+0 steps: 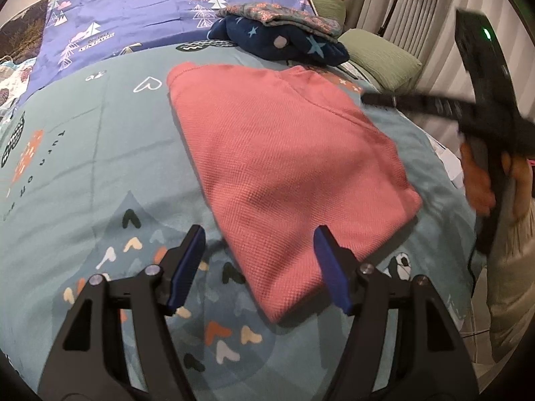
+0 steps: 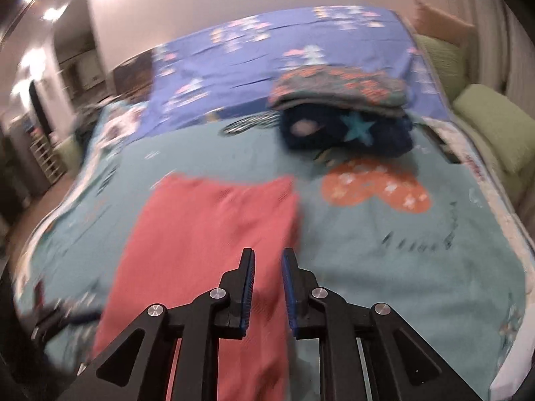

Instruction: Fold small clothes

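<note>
A pink waffle-knit garment [image 1: 287, 167] lies folded into a long flat rectangle on the teal bedspread [image 1: 83, 173]. My left gripper [image 1: 259, 237] is open and empty, its fingers straddling the garment's near left edge just above it. My right gripper [image 2: 267, 260] hovers over the garment's near right part [image 2: 207, 240], jaws a narrow gap apart with nothing between them. The right gripper also shows blurred at the right of the left wrist view [image 1: 378, 98], held in a hand. The right wrist view is motion-blurred.
A stack of folded clothes, a navy star-print piece [image 1: 291, 45] under a grey floral one [image 1: 284, 15], sits at the far side of the bed. A purple tree-print sheet [image 1: 150, 10] lies behind. Green pillows [image 1: 381, 56] and curtains are at the right edge.
</note>
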`<state>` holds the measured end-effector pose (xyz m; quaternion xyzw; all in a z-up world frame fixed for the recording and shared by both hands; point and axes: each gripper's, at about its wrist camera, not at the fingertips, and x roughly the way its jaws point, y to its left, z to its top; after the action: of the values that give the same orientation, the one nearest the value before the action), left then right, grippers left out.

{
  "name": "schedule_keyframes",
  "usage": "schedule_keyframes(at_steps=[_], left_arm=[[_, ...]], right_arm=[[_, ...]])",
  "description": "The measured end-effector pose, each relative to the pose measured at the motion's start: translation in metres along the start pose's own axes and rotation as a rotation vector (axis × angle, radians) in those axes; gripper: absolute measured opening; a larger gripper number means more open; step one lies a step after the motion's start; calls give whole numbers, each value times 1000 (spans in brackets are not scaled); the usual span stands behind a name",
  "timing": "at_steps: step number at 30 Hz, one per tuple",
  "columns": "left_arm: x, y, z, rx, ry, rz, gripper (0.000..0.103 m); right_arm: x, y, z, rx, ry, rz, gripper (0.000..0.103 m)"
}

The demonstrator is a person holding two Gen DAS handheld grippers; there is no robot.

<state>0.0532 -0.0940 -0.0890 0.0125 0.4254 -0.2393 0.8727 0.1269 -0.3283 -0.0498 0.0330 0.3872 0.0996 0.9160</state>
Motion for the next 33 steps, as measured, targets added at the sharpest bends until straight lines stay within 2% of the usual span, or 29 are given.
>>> schedule_keyframes(at_steps=[2,4,5,8,12,15,16,18,19,24,27,30,33], left_arm=[[1,-3,-3,16,11,11,68],[5,-3,-8,25,24,26,68],[5,-2,-10,19,23,27,68],[-1,0,-13,3,18,25,68],[-6,-2,-14,11,14,37,68],[-6,-5,-16,17,18,37,68],[-4,-5,-17,19,23,40,68],[-4,-5,-19,16,22,41,68],[-5,-5,-19,12,23,39,68],[-21,-4,-12,12,-17,34,68],[-31,2,-1,-17,-60,16,68],[-32,7,8,-31,-77,33,68],[-27,12,15,-38,-74,49,68]], right_arm=[[1,4,-15,10,49,27,16],[19,-4,-29,32,118,-41,16],[28,-11,-34,55,137,-63,23],[24,-32,-38,199,121,27,23],[2,-23,-44,147,81,-2,23],[-15,-10,-56,100,63,83,25],[-19,2,-62,47,69,93,26],[-12,11,-73,-14,126,-29,26],[-10,12,-77,-27,133,-62,26],[-37,12,-73,-18,57,-97,27],[-49,14,-63,-42,-1,-169,27],[-59,17,-59,-82,-54,-223,29],[-62,18,-57,-88,-68,-215,33]])
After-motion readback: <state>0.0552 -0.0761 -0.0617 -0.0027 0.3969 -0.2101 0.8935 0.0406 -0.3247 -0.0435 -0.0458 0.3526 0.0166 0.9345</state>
